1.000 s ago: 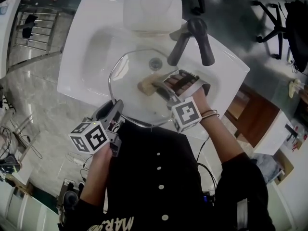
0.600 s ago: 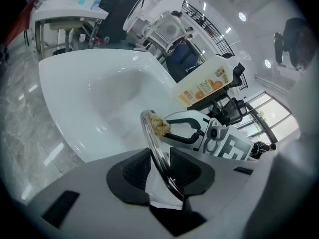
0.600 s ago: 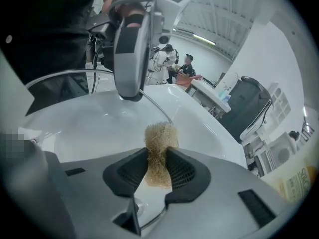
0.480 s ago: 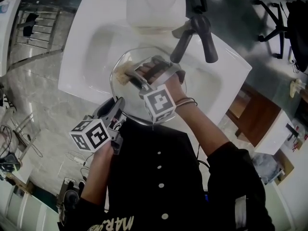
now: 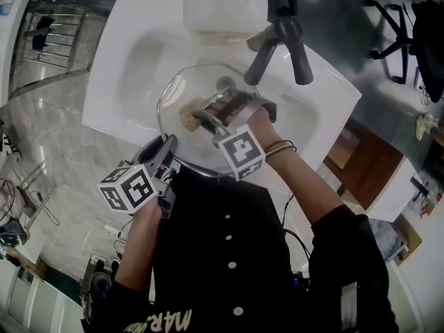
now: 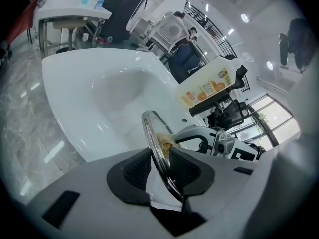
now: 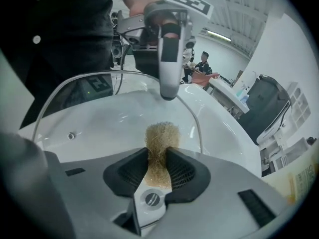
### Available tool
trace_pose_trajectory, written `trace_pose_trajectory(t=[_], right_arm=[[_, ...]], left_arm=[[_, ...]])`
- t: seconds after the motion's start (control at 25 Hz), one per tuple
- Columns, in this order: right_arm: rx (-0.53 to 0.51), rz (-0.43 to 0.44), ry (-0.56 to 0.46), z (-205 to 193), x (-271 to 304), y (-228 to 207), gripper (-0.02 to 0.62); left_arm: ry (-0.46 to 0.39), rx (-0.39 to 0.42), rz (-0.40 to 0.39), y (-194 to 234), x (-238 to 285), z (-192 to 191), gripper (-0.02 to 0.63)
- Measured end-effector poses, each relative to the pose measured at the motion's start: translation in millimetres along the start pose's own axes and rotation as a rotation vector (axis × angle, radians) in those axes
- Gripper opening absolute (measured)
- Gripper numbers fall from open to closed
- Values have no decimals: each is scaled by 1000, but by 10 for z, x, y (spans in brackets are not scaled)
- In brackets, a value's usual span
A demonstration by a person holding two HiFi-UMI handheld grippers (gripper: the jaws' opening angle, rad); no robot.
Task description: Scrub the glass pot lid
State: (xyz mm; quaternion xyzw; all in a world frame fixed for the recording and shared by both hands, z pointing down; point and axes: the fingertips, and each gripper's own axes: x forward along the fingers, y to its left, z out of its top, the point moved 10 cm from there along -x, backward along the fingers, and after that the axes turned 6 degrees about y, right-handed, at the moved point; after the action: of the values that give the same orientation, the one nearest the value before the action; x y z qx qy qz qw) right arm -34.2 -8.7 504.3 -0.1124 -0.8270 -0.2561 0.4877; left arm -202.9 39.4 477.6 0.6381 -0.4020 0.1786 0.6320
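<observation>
The glass pot lid (image 5: pixel 182 85), clear with a metal rim, is held tilted over the white sink (image 5: pixel 125 61). My left gripper (image 5: pixel 168 148) is shut on the lid's near rim (image 6: pixel 151 131), which runs between its pads (image 6: pixel 160 159). My right gripper (image 5: pixel 202 116) is shut on a tan fibrous scrubber (image 5: pixel 188 114) and presses it against the glass left of the lid's centre. In the right gripper view the scrubber (image 7: pixel 161 142) sticks out between the jaws (image 7: pixel 159 166), with the lid's rim (image 7: pixel 75 82) curving behind it and the left gripper (image 7: pixel 167 49) beyond.
A dark faucet (image 5: pixel 279 46) overhangs the sink at the back right, close to my right hand. A translucent tub (image 5: pixel 225 5) stands on the sink's back edge. The drain (image 5: pixel 223 83) shows through the glass. A tiled floor lies left, a wooden cabinet (image 5: pixel 361 161) right.
My right gripper swept the scrubber leftward across the lid, then came a little way back toward the right. The left gripper and the lid stayed put.
</observation>
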Motion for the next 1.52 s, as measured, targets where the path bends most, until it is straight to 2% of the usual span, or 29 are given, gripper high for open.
trace_pose_trajectory(t=[0.36, 0.8, 1.16, 1.36, 1.44, 1.52], right_arm=[[-37, 77, 12, -82, -234, 349, 124], [-36, 228, -19, -186, -628, 792, 124], [-71, 335, -22, -264, -845, 969, 124], [-77, 332, -14, -264, -853, 947, 126], [-60, 281, -13, -251, -821, 875, 126], [-22, 189, -8, -206, -745, 742, 127]], left_arm=[[-13, -5, 1, 0, 4, -4, 135], [-32, -5, 10, -10, 8, -7, 133], [-34, 2, 1, -22, 5, -8, 135], [-40, -7, -8, -24, 4, -12, 133], [-48, -21, -26, -15, 1, -19, 132], [-66, -48, -62, 0, -3, -25, 129]])
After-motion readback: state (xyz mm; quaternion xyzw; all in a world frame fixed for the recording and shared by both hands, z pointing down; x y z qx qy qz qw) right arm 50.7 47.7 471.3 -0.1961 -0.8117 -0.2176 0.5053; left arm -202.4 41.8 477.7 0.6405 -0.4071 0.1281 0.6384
